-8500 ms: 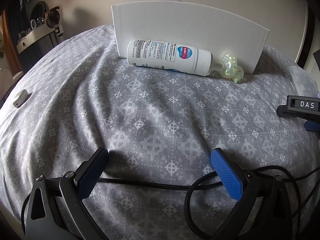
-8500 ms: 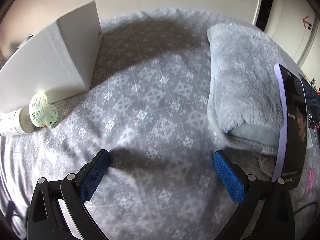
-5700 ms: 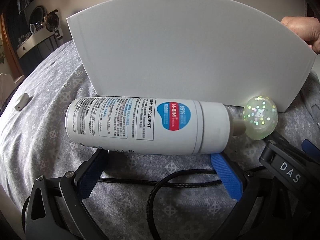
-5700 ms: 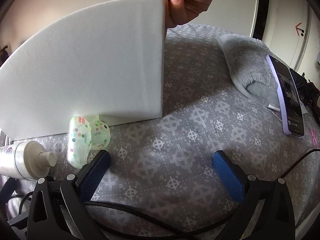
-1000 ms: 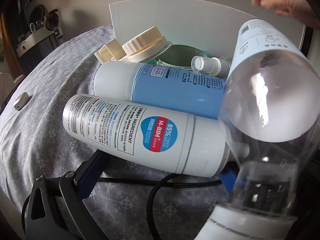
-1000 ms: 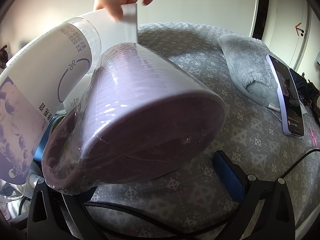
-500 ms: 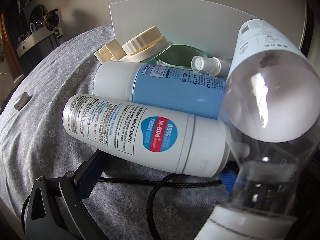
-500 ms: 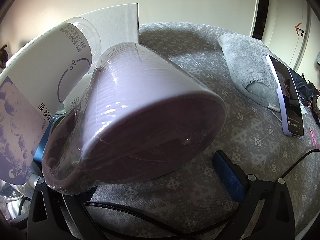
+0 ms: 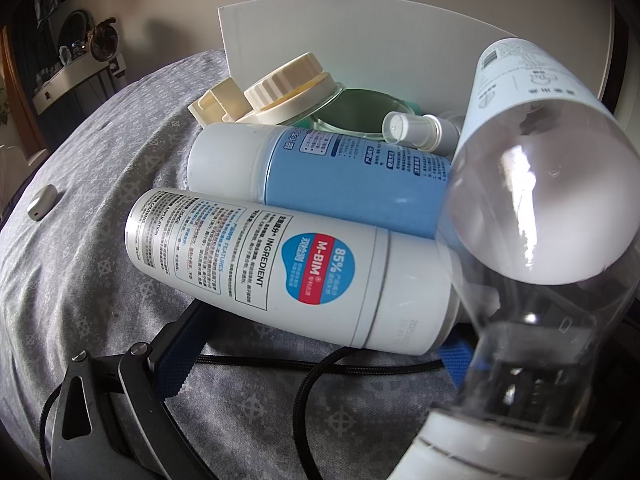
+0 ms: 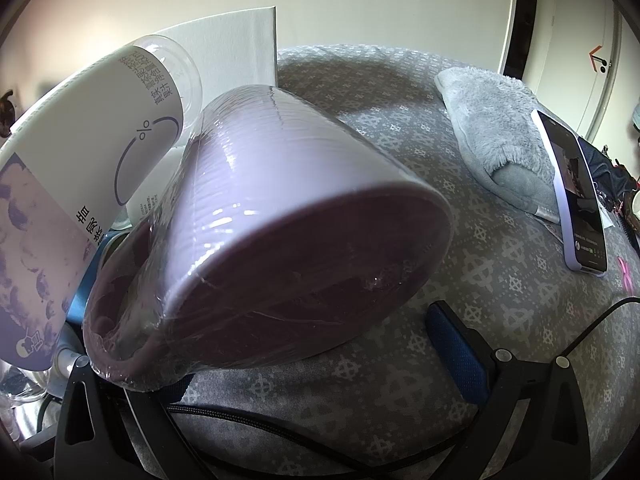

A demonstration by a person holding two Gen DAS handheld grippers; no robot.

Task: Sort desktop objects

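A pile of objects lies on the grey patterned cloth against a white board. In the left wrist view a white M-BIM bottle lies across my open left gripper, touching its left finger. Behind it lie a blue-labelled bottle, a cream-lidded jar and a small spray bottle. A clear empty bottle leans at the right, hiding the right finger. In the right wrist view a shrink-wrapped purple cup lies on my open right gripper, beside the clear bottle.
A grey fluffy slipper and a purple phone lie at the right of the cloth. A small white case lies at the far left. Black cables run under the grippers.
The hand above the pile a second ago has gone out of view. The objects and both grippers have stayed still.
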